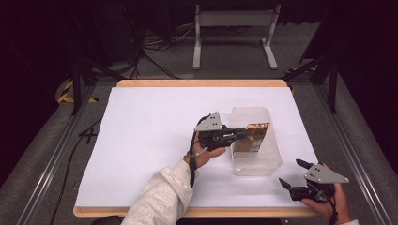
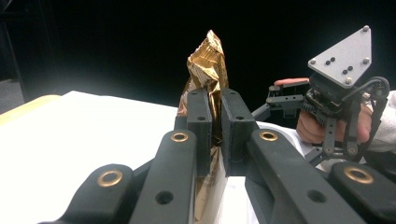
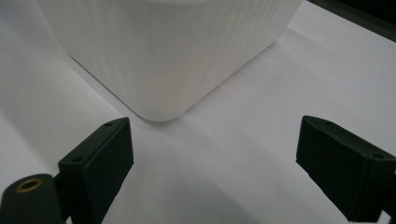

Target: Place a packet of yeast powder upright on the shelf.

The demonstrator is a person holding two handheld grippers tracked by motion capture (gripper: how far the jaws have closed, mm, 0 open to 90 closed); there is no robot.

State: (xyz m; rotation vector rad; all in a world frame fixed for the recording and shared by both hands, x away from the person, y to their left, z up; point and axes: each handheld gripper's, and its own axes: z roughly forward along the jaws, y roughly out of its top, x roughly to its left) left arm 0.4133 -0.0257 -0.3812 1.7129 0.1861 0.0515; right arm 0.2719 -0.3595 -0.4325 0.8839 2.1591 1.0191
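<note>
My left gripper (image 1: 241, 132) has its two black jaws pressed together on a crinkled gold foil packet (image 1: 255, 133), pinching it near the upper edge. In the left gripper view the flat pads (image 2: 200, 122) squeeze the foil from both sides, and the packet's crumpled top (image 2: 208, 65) stands up above them. From the high view, that packet sits partly inside a translucent plastic rectangular tub (image 1: 256, 161), and my left jaws reach in over the tub's left wall. My left hand (image 1: 205, 152) grips the tool just left of the tub, with a light grey sleeve (image 1: 162, 197) running back toward the table's near edge.

My right gripper (image 1: 294, 172) rests low at the near right corner of the table, its jaws spread wide apart with nothing between them. In the right gripper view they frame a rounded corner of the tub (image 3: 161, 60), which stands just ahead on the white sheet. My right hand (image 1: 328, 199) holds it well apart from the left.

The tub stands on a white paper-covered tabletop (image 1: 150, 136) with a pale wooden rim (image 1: 202, 83). Beyond the table are a grey floor (image 1: 300, 51), tangled black cables (image 1: 155, 44), and a white metal stand (image 1: 234, 33).
</note>
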